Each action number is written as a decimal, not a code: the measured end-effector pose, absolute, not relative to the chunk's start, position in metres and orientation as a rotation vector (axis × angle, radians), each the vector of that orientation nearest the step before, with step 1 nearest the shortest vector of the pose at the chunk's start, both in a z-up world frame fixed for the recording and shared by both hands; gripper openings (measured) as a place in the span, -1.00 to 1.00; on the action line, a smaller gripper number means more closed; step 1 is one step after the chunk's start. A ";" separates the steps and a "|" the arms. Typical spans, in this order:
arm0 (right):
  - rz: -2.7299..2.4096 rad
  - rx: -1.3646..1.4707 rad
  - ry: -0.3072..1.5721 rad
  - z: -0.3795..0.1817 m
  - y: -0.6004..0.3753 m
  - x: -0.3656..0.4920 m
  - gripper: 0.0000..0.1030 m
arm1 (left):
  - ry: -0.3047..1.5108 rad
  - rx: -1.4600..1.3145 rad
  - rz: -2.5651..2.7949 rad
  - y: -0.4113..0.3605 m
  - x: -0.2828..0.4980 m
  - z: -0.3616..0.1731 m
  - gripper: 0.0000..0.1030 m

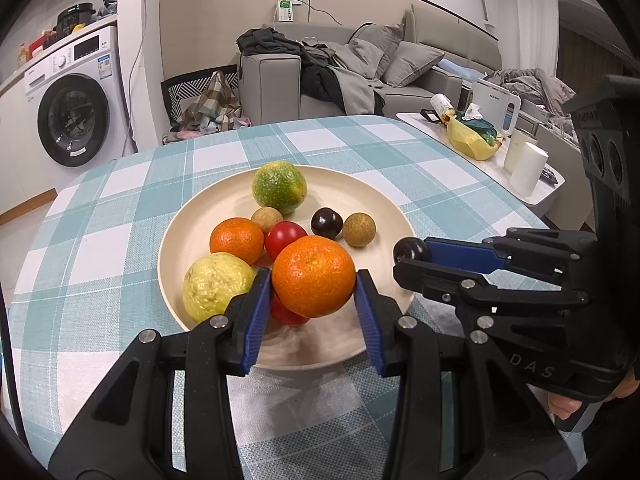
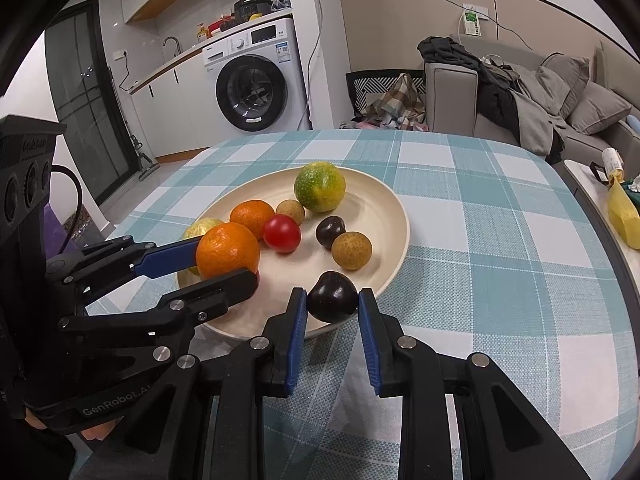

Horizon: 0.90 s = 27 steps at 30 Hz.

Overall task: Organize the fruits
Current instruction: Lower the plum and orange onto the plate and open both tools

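Observation:
A cream plate (image 1: 192, 224) (image 2: 384, 204) on the checked tablecloth holds several fruits: a green citrus (image 1: 279, 187) (image 2: 319, 186), an orange (image 1: 237, 239) (image 2: 251, 218), a red tomato (image 1: 285, 238) (image 2: 282, 233), a dark plum (image 1: 327, 223) (image 2: 329, 231), two longans (image 1: 359, 229) (image 2: 351, 250) and a yellow guava (image 1: 216, 286). My left gripper (image 1: 314, 294) (image 2: 216, 260) is shut on a large orange (image 1: 313, 276) (image 2: 227, 251) above the plate's near side. My right gripper (image 2: 333, 306) (image 1: 404, 258) is shut on a second dark plum (image 2: 333, 297) (image 1: 410, 250) at the plate's right rim.
A side table (image 1: 556, 200) to the right carries a yellow bag (image 1: 474, 140), white cups and a kettle. A grey sofa with clothes stands behind the table, a washing machine (image 1: 72, 108) at the left. The tablecloth (image 2: 500, 240) extends right of the plate.

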State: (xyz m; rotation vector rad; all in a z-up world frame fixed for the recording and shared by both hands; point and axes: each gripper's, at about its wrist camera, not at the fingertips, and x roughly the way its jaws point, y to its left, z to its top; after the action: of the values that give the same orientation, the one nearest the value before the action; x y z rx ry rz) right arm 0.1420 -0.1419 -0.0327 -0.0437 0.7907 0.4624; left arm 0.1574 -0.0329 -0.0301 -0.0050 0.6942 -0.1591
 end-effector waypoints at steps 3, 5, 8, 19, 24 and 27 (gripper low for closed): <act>0.461 -0.041 0.793 -0.033 -0.142 0.142 -0.44 | 0.692 -0.003 -0.159 -0.033 0.158 -0.030 -0.25; 0.458 -0.049 0.793 -0.033 -0.142 0.142 -0.42 | 0.693 -0.005 -0.158 -0.032 0.158 -0.030 -0.25; 0.446 -0.048 0.789 -0.032 -0.145 0.142 -0.31 | 0.695 -0.005 -0.158 -0.033 0.158 -0.030 -0.25; 0.418 -0.049 0.775 -0.029 -0.150 0.140 0.09 | 0.724 -0.005 -0.154 -0.029 0.160 -0.035 -0.24; 0.410 -0.048 0.761 -0.027 -0.154 0.139 0.28 | 0.708 -0.001 -0.138 -0.025 0.155 -0.031 -0.02; 0.406 -0.043 0.756 -0.025 -0.157 0.137 0.37 | 0.698 0.003 -0.112 -0.022 0.151 -0.028 0.22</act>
State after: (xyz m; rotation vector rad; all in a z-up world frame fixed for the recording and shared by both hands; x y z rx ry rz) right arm 0.1372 -0.1570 -0.0251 -0.0432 0.7563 0.4056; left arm 0.1513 -0.0223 -0.0277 0.0025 0.6977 -0.1123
